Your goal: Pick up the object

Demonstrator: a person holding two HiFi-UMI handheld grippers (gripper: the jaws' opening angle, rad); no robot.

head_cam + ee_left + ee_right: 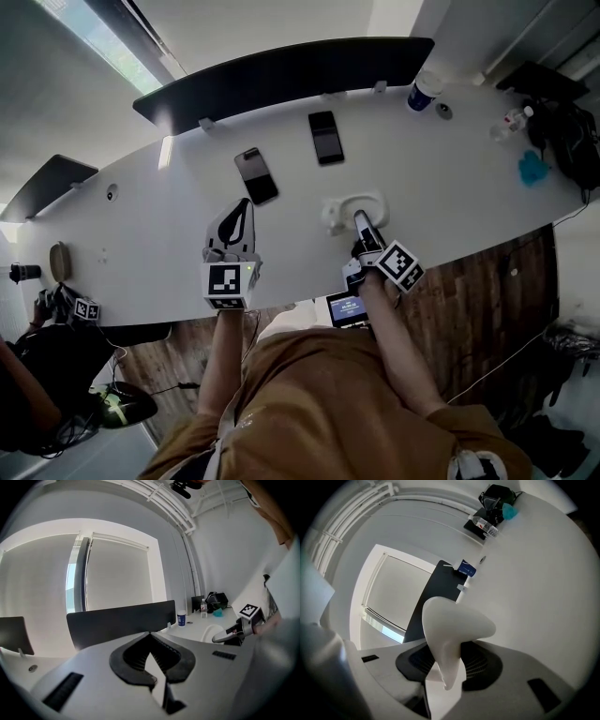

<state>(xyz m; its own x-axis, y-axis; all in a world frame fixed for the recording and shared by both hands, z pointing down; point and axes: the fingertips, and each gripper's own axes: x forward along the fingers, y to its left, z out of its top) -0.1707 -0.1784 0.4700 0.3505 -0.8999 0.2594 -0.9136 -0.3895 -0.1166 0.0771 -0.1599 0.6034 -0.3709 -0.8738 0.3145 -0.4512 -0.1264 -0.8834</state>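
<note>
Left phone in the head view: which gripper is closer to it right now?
Left. The left gripper points toward the tilted phone, just short of it, not touching. The right gripper, clamped on the white object, sits farther to the right.

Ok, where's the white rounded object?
Head view, centre-right: white rounded object clamped in the right gripper by the white table's near edge, right of two black phones.

left gripper: jaws closed, empty | right gripper: jaws clamped on white object

A smooth white cup — mouth up, its rim pinched by the right claw.
</note>
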